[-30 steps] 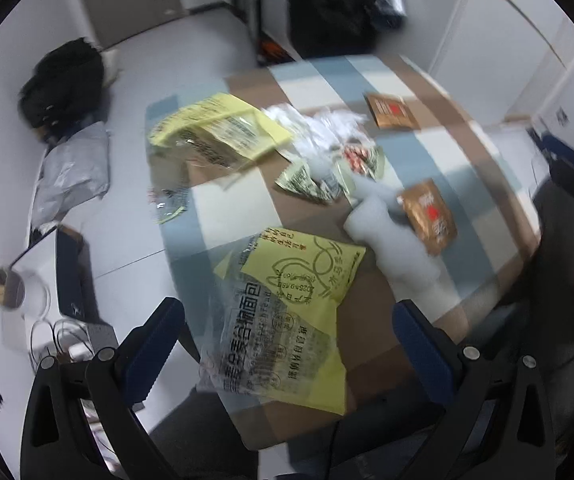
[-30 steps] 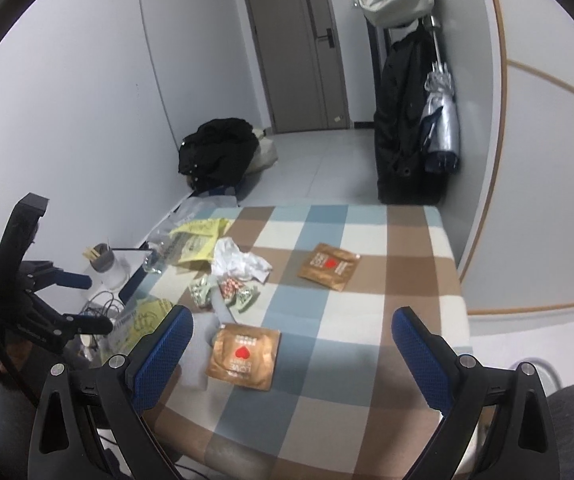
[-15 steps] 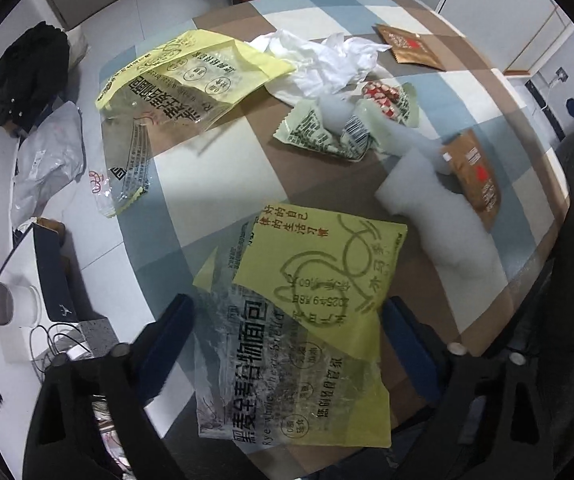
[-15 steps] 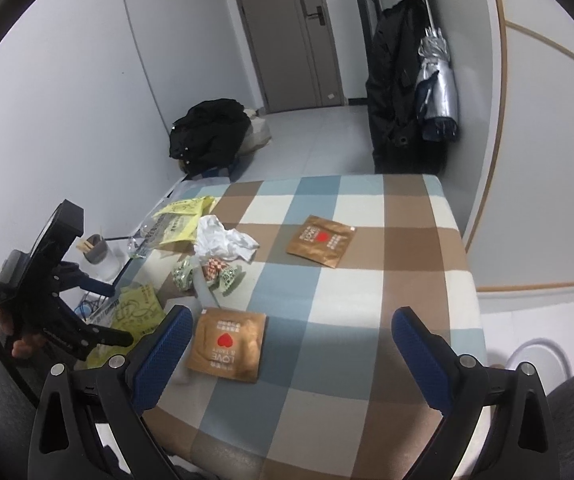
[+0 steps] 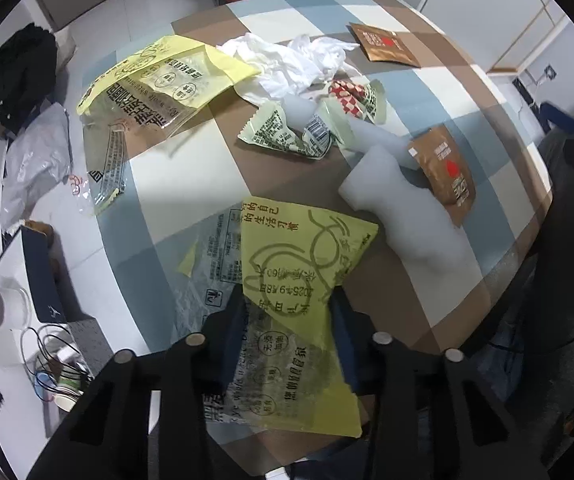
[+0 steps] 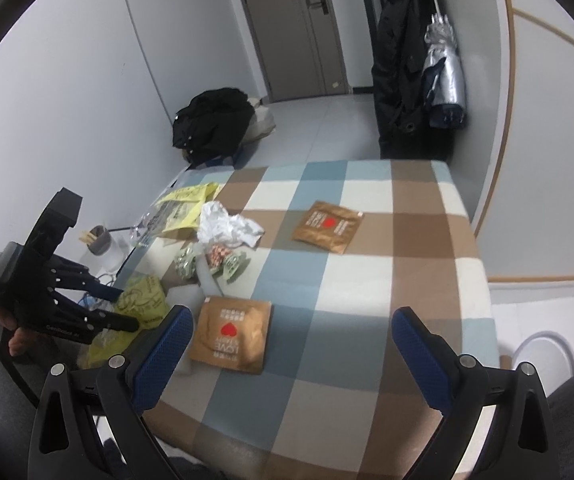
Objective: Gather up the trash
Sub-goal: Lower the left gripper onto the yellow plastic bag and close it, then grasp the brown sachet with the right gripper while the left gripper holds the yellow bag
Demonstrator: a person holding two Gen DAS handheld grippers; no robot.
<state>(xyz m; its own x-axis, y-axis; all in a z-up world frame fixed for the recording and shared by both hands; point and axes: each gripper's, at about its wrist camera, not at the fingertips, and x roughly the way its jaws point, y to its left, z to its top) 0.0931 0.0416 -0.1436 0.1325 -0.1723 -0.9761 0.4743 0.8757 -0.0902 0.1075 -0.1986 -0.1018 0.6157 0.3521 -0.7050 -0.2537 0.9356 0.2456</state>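
Two grippers in view, both over the checked table [image 6: 371, 280]. Left gripper [image 5: 287, 332]: jaws closing, w/ the near yellow-and-clear wrapper [image 5: 299, 276] between the blue pads; the film is bunched and lifted at the pinch, so pads look to be pressing on it. A sec ago the same jaws stood wide apart, either side of that wrapper, which lay flat at the table's near edge; the camera now sits closer and more top-down, and the wrapper fills more of the view.

Right gripper [image 6: 287, 344]: fingers spread wide, nothing between them, hovering above the near brown sachet [image 6: 231, 332] (no contact seen). Vs. a sec ago it looks more steeply down at the table; spread unchanged.

Other trash, none shifted vs. earlier frames:
- 2nd yellow wrapper [image 5: 159, 80], far-left corner, partly over the edge.
- crumpled white tissue [image 5: 287, 60], just beside it.
- green-printed wrappers [image 5: 287, 132] and a red-checked one [image 5: 351, 92], mid-table.
- white foam piece [image 5: 399, 216], touching the near brown sachet.
- far brown sachet [image 6: 327, 226], well apart from the rest.

From the right wrist view, a hand [image 6: 15, 320] holds the left tool at the table's left side.
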